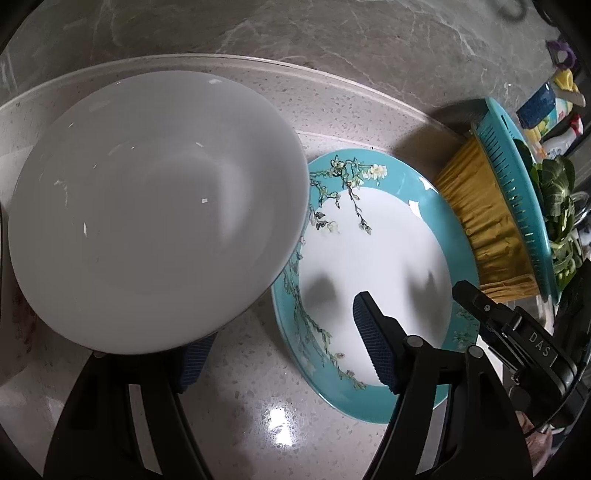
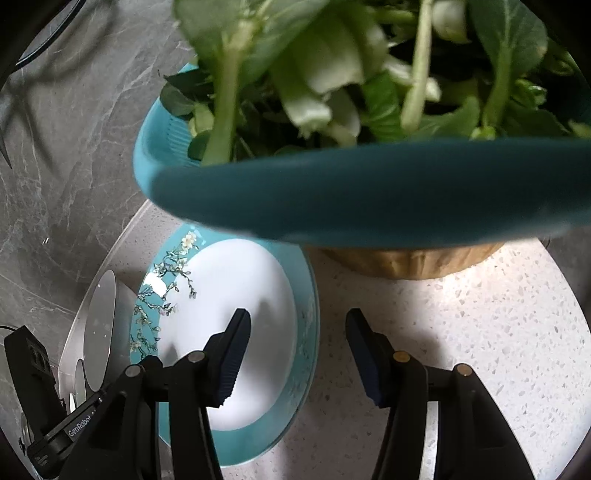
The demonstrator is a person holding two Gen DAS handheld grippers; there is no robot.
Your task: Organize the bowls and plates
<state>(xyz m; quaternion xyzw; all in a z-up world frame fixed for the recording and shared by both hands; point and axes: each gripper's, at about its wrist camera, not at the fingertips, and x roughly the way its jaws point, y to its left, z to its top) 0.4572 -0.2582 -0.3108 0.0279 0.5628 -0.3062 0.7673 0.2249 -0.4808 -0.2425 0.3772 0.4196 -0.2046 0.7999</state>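
A plain white bowl (image 1: 155, 210) fills the left of the left wrist view, tilted, lifted above the counter. My left gripper (image 1: 284, 350) has its jaws wide apart; the left finger is under the bowl's near rim and the right finger (image 1: 373, 347) hangs over the plate, gripping nothing. A teal-rimmed plate with blossom branches (image 1: 373, 258) lies flat on the counter, also in the right wrist view (image 2: 236, 295). My right gripper (image 2: 297, 362) is open and empty, straddling the plate's right rim. The bowl shows edge-on at the left of the right wrist view (image 2: 99, 325).
A teal slotted colander (image 2: 369, 199) full of leafy greens (image 2: 332, 74) sits in a tan ribbed basket (image 1: 487, 229) just behind the plate. Bottles and packets (image 1: 546, 110) stand at the far right. The speckled counter (image 2: 480, 332) meets a grey marble wall (image 1: 295, 29).
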